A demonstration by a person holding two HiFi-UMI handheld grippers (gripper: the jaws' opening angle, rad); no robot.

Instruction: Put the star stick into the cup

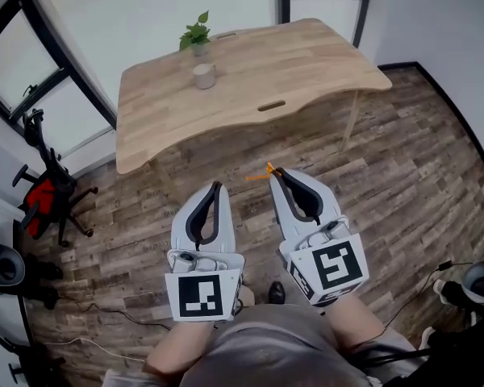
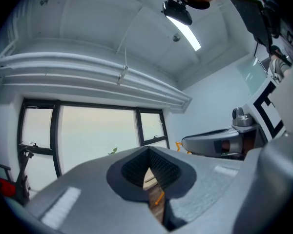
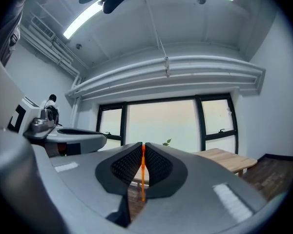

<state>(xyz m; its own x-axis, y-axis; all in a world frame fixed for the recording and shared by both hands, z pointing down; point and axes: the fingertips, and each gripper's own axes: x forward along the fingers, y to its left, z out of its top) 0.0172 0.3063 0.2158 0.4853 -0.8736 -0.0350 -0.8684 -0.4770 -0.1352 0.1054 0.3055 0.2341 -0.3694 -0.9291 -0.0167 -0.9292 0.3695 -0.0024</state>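
The star stick [image 3: 142, 172] sat pinched in our right gripper's [image 1: 276, 170] fingers; our left gripper's [image 1: 219, 185] were closed, empty; cup [image 1: 203, 76] near the bench's [image 1: 306, 63] far edge.

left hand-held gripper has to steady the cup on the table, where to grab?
I'd pinch the cup by its side wall, from the near left. It stands upright, the plant stands behind it, and its mouth must stay free for the star stick.

1. The star stick [image 1: 260, 175] shows only an orange tip beyond the right gripper [image 1: 276, 170]; the jaws cover the rest.
2. The cup [image 1: 203, 76] on the worktop [image 1: 306, 63] is too small to see inside.
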